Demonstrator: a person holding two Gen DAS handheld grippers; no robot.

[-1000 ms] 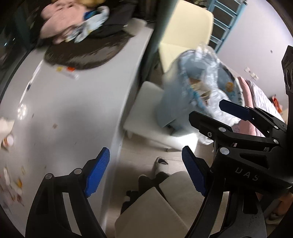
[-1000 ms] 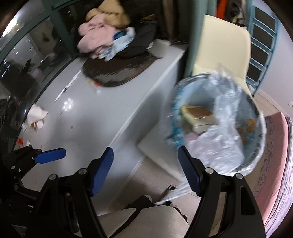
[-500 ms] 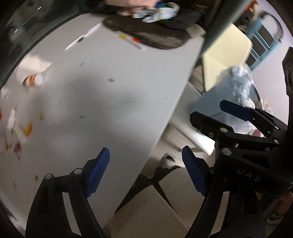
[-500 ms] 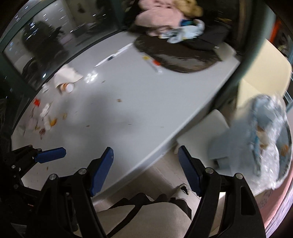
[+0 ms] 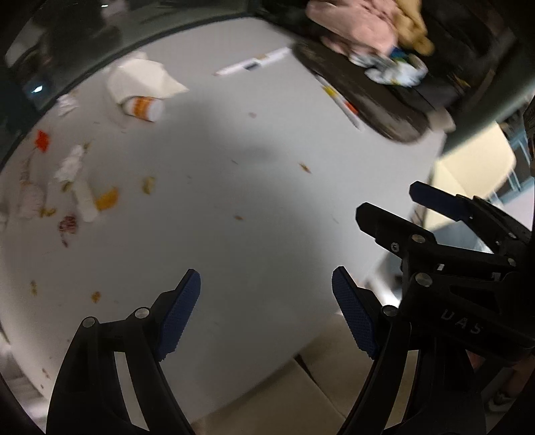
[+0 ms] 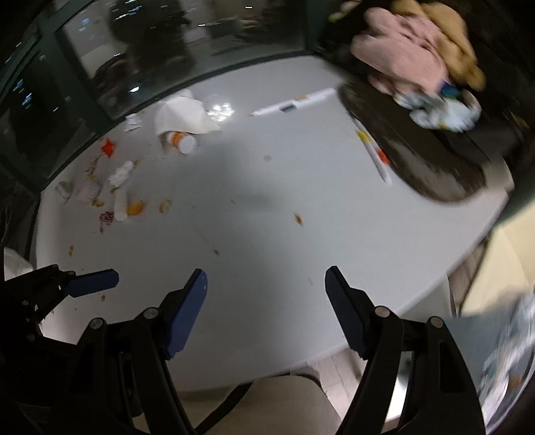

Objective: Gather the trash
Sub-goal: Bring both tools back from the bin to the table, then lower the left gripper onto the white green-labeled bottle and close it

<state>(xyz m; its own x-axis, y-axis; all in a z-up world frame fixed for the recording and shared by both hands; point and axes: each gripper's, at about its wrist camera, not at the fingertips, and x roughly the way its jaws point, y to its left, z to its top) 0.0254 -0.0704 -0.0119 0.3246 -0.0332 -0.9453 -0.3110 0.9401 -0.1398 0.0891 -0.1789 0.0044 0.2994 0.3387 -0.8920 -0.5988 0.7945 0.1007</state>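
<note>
Trash lies at the far left of a white table [image 5: 254,207]: a tipped orange-labelled bottle [image 5: 144,107] under a crumpled white napkin [image 5: 140,78], white tissue bits [image 5: 72,164], an orange peel [image 5: 106,199] and small scraps. The same bottle [image 6: 182,140], napkin [image 6: 182,113] and scraps [image 6: 123,194] show in the right wrist view. My left gripper [image 5: 265,314] is open and empty above the table's near edge. My right gripper [image 6: 265,308] is open and empty beside it. The lined trash bin [image 6: 508,361] is at the lower right, blurred.
A dark oval mat [image 5: 371,100] with pink and tan clothes [image 5: 361,23] lies at the table's far right. A white tube [image 5: 254,63] and a pen [image 5: 341,100] lie near it. A cream chair [image 5: 474,174] stands right of the table. Dark windows [image 6: 100,50] run behind.
Both grippers have swung left, away from the bin and chair, toward the table. The trash at the table's left has come into fuller view. Both stay open.
</note>
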